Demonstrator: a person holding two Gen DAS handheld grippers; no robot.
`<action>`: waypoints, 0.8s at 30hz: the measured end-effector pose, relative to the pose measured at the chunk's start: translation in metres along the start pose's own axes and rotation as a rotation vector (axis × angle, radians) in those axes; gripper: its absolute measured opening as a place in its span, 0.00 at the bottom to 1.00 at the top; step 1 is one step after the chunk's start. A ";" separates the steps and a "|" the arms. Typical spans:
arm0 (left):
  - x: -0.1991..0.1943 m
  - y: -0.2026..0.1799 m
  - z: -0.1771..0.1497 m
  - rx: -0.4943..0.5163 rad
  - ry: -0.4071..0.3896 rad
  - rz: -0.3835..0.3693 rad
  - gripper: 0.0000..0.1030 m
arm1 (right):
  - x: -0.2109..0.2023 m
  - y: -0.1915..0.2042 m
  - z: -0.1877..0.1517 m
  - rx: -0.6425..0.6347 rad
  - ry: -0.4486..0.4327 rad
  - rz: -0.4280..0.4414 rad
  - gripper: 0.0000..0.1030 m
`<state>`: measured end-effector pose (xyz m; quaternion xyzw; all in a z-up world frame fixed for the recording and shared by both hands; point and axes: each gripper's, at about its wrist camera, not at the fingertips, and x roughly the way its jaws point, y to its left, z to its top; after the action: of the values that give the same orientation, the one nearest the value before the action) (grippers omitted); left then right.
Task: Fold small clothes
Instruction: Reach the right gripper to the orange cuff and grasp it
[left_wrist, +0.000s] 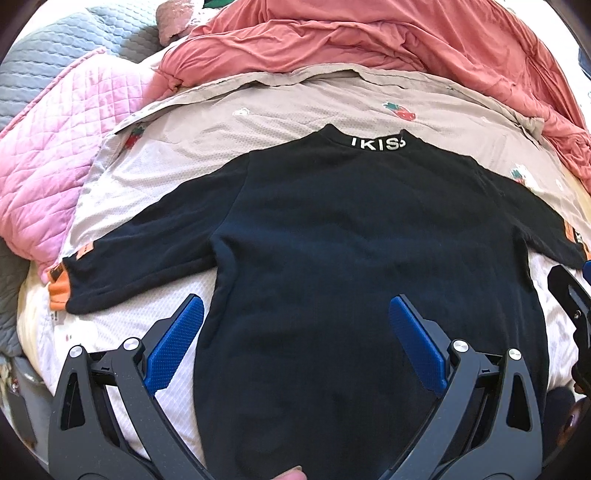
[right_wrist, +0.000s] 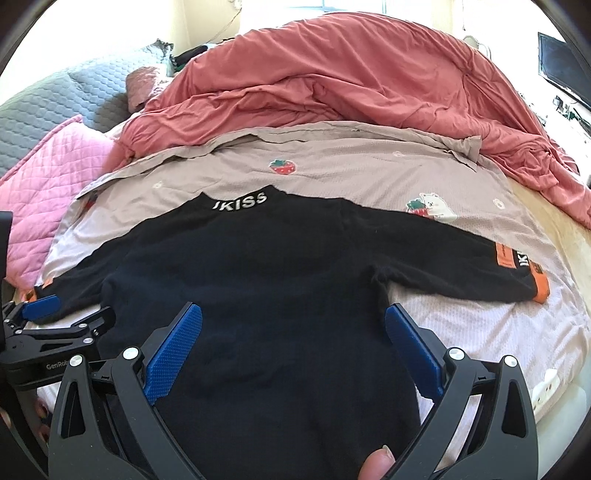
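Note:
A small black long-sleeved top (left_wrist: 343, 236) (right_wrist: 266, 280) lies flat and spread out on the bed, collar with white lettering at the far end, both sleeves stretched sideways with orange cuffs (left_wrist: 59, 291) (right_wrist: 541, 288). My left gripper (left_wrist: 295, 314) hovers open over the top's lower left body, blue pads wide apart with nothing between them. My right gripper (right_wrist: 293, 321) is open too, over the lower right body near the right armpit. The left gripper (right_wrist: 48, 325) also shows at the left edge of the right wrist view, beside the left sleeve.
The top rests on a beige strawberry-print sheet (right_wrist: 369, 173) over a white quilted cover (right_wrist: 480, 332). A crumpled coral duvet (right_wrist: 351, 81) is piled behind. A pink quilted blanket (left_wrist: 48, 162) and a grey one (left_wrist: 55, 48) lie at the left. A thumb (right_wrist: 376, 465) shows at the bottom.

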<state>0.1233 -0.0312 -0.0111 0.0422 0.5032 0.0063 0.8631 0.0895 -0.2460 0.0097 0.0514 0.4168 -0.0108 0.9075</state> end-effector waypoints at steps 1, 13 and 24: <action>0.004 -0.002 0.005 -0.004 -0.001 0.002 0.91 | 0.004 -0.002 0.004 0.000 -0.002 -0.008 0.96; 0.037 -0.025 0.047 -0.001 0.009 -0.006 0.91 | 0.053 -0.048 0.055 0.146 -0.021 -0.060 0.96; 0.072 -0.044 0.076 0.001 0.054 -0.031 0.91 | 0.083 -0.090 0.067 0.200 -0.017 -0.142 0.96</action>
<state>0.2239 -0.0759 -0.0397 0.0345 0.5267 -0.0059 0.8493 0.1884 -0.3405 -0.0175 0.1119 0.4085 -0.1171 0.8983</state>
